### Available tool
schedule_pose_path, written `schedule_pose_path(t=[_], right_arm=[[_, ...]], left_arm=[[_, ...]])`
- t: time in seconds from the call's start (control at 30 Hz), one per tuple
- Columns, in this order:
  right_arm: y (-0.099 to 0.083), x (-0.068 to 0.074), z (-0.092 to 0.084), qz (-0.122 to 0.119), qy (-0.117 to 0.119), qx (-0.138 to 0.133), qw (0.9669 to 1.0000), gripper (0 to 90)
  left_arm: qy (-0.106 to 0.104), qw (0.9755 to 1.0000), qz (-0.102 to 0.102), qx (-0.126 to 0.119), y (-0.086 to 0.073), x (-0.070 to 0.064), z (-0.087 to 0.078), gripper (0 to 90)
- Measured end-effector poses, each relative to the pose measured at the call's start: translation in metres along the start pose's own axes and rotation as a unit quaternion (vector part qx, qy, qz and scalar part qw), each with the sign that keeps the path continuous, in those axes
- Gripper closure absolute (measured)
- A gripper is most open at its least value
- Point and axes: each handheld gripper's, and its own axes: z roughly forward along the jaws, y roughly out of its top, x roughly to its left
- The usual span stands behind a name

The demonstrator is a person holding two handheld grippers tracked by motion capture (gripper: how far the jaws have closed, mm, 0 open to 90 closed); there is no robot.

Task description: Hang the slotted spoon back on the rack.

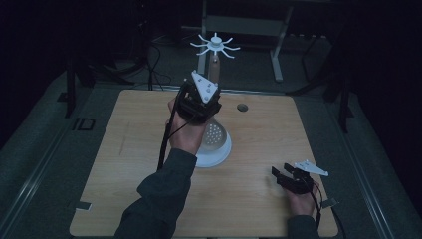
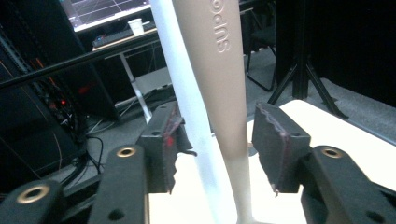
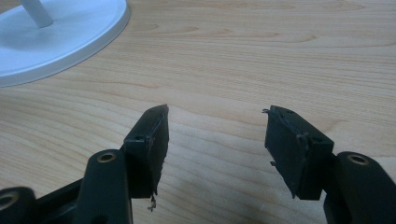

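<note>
Tan embossed handle (image 2: 219, 70), upright beside white pole (image 2: 187, 93)

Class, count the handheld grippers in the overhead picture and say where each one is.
2. The left gripper is raised above the white stand's base at the table's middle; the right gripper rests low near the table's front right corner.

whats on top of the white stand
A white hub with spidery curved hooks tops the white stand. A beige handle hangs by the pole between the open left gripper; its top is hidden.
</note>
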Motion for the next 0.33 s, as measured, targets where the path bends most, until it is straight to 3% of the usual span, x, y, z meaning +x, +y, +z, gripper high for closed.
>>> schedule_pose_path(t=[0.33], right_arm=[[0.000, 0.000, 0.000, 0.001, 0.000, 0.001, 1.0000, 39.3]], left_arm=[[-0.025, 0.9997, 0.002, 0.003, -0.011, -0.001, -0.012, 48.6]])
